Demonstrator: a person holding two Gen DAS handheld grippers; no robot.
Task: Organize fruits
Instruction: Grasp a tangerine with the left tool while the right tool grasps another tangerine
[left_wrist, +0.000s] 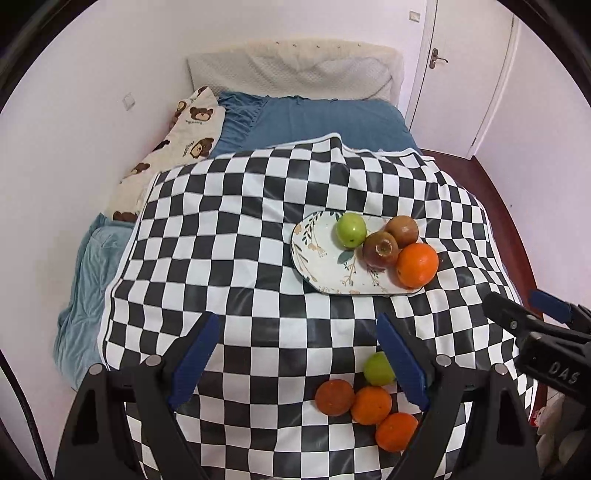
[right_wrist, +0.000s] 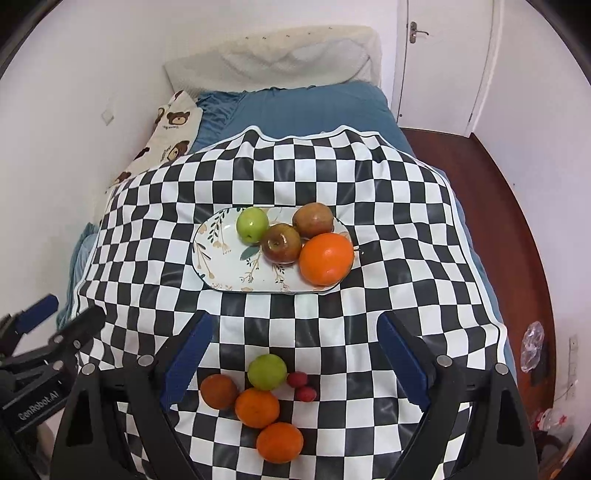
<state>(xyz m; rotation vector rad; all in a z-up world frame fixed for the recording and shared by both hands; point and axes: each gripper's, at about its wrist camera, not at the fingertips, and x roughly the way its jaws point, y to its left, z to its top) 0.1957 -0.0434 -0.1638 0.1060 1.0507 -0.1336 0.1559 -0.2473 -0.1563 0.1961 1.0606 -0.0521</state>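
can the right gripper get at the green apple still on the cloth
Probably yes. The right gripper is open and empty, and the green apple lies just below between its fingers. Two small red fruits and an orange crowd it, so closing may nudge them.

four fruits (right_wrist: 295, 240) on oval floral plate (right_wrist: 221, 258), six loose fruits (right_wrist: 258, 398) nearer on checkered cloth
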